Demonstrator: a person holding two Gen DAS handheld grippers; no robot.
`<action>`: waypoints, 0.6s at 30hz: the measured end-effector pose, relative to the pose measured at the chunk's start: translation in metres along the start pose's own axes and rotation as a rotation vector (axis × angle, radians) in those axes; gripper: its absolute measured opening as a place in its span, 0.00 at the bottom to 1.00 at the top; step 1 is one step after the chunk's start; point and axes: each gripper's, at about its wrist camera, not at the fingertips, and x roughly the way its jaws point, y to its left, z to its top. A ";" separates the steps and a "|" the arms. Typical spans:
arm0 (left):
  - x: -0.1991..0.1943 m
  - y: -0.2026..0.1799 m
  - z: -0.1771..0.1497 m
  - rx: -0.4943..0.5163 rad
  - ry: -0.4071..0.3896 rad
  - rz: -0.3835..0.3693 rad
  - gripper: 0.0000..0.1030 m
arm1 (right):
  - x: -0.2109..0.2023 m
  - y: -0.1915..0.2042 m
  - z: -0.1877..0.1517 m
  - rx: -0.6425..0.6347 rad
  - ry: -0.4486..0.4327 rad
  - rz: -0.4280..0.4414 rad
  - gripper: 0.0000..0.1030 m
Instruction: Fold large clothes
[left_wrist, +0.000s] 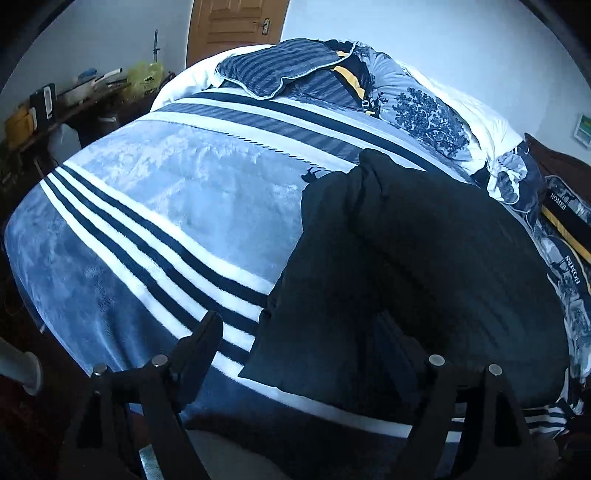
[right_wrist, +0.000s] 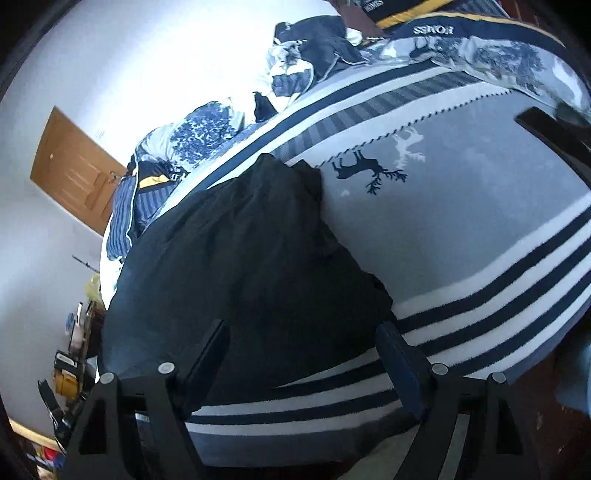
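From the left wrist: a dark garment (left_wrist: 406, 266) lying on the striped blanket (left_wrist: 147, 206) of the bed, already doubled into a long thick bundle, left gripper (left_wrist: 321, 343) hovering at its near edge with fingers apart and empty. From the right wrist: same garment (right_wrist: 240, 266), creased and puffy, right gripper (right_wrist: 303, 343) spread wide over its near corner, gripping nothing. Probably between folds; next, closing on the near hem and carrying it across.

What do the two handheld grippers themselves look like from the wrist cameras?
Both look alike. The left gripper and right gripper are matte black, each with two flat, angular fingers on triangular cut-out brackets fixed by round silver bolts. No cables, labels, sleeves or hands are visible.
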 end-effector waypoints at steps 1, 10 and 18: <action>0.001 0.000 0.000 0.000 0.005 -0.008 0.81 | 0.003 -0.001 0.000 0.013 0.010 -0.014 0.80; 0.015 0.002 0.000 -0.018 0.069 -0.054 0.62 | 0.025 -0.017 0.012 0.121 0.049 -0.086 0.80; 0.018 0.003 -0.001 -0.018 0.061 -0.018 0.02 | 0.028 0.015 0.005 -0.085 0.082 -0.112 0.11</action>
